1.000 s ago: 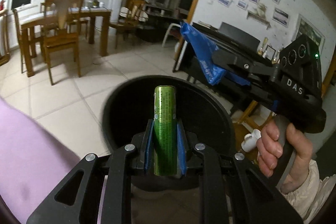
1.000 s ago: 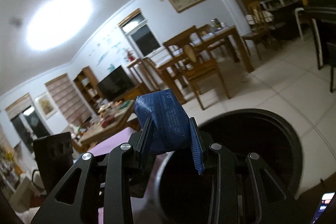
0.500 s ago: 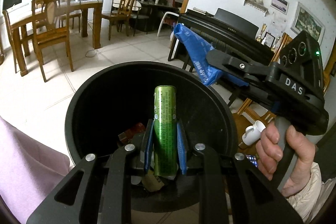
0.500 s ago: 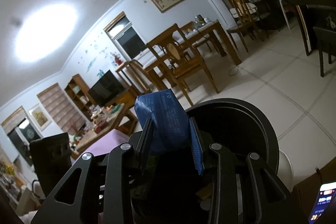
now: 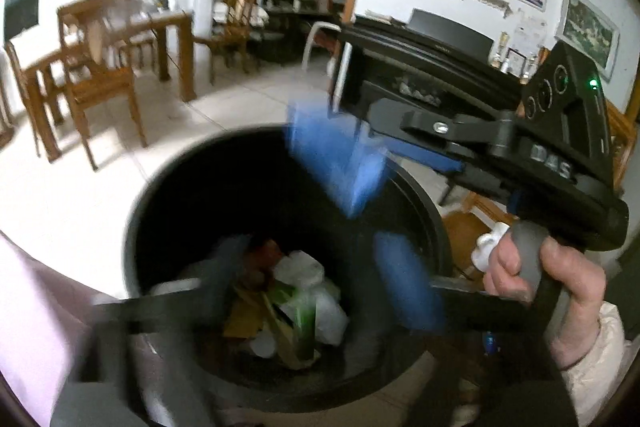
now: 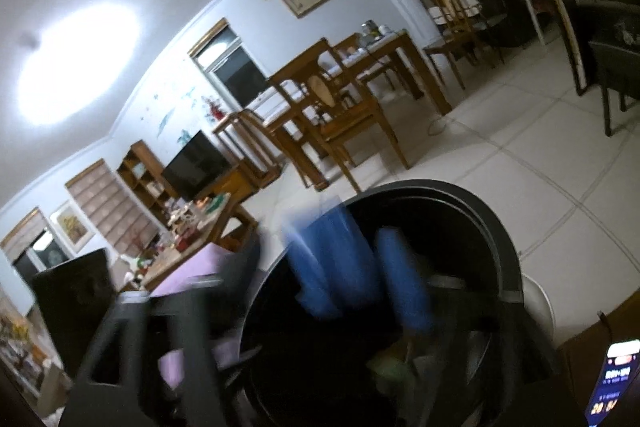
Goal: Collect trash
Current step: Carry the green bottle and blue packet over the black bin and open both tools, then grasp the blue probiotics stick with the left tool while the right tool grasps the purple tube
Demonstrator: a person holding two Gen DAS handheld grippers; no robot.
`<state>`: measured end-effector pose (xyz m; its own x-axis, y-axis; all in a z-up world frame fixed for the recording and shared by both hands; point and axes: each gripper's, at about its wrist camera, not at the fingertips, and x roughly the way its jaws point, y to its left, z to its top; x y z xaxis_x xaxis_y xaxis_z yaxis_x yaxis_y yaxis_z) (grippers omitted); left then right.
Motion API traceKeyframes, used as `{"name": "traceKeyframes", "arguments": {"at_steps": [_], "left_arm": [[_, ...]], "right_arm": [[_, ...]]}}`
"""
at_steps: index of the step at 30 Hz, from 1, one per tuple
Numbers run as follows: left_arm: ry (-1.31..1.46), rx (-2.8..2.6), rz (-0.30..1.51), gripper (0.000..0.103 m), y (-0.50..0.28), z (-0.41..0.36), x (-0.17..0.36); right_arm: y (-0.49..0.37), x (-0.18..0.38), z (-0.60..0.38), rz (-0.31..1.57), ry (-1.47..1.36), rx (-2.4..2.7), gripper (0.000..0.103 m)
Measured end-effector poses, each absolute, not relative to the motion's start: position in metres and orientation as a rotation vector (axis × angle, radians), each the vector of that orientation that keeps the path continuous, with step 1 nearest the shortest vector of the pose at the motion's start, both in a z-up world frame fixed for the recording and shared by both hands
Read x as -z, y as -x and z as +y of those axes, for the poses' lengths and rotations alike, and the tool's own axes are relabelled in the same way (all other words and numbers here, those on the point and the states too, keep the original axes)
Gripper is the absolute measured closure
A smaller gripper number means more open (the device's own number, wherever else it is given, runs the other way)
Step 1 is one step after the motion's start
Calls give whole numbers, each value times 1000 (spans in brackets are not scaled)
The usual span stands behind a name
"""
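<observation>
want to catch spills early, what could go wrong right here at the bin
1. The blue wrapper is motion-blurred and looks close to the far rim of the black bin. It looks light, so it may drift out onto the tile floor.
2. The right gripper and left gripper are both over the opening, close together and blurred. They could clip each other or the rim.

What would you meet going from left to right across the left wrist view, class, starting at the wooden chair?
Wooden dining chair → round black trash bin → blurred blue plastic wrapper → black right gripper → person's right hand.
</observation>
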<state>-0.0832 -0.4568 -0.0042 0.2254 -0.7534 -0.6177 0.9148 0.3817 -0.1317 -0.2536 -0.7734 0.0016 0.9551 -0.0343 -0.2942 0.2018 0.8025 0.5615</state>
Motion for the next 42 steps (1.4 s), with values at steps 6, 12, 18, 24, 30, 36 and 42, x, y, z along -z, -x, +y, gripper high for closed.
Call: {"name": "traceKeyframes", "arguments": {"at_steps": [6, 12, 18, 24, 30, 36, 42], "left_arm": [[-355, 1120, 565, 5, 96, -450, -8], [-352, 1103, 535, 5, 98, -437, -16], [-318, 1094, 514, 5, 94, -415, -22], [-279, 1060, 508, 5, 82, -383, -26], [-204, 976, 523, 5, 53, -327, -30], [-97, 801, 558, 5, 7, -234, -28], [29, 572, 623, 5, -44, -116, -15]], "right_arm": [[254, -1, -765, 268, -615, 108, 20], [245, -4, -750, 277, -610, 104, 20], [231, -10, -737, 300, -593, 103, 20], [209, -18, -707, 331, -555, 84, 20], [174, -30, -658, 380, -499, 22, 20], [123, -36, -586, 437, -434, -86, 20], [59, -34, -494, 566, -373, -242, 31]]}}
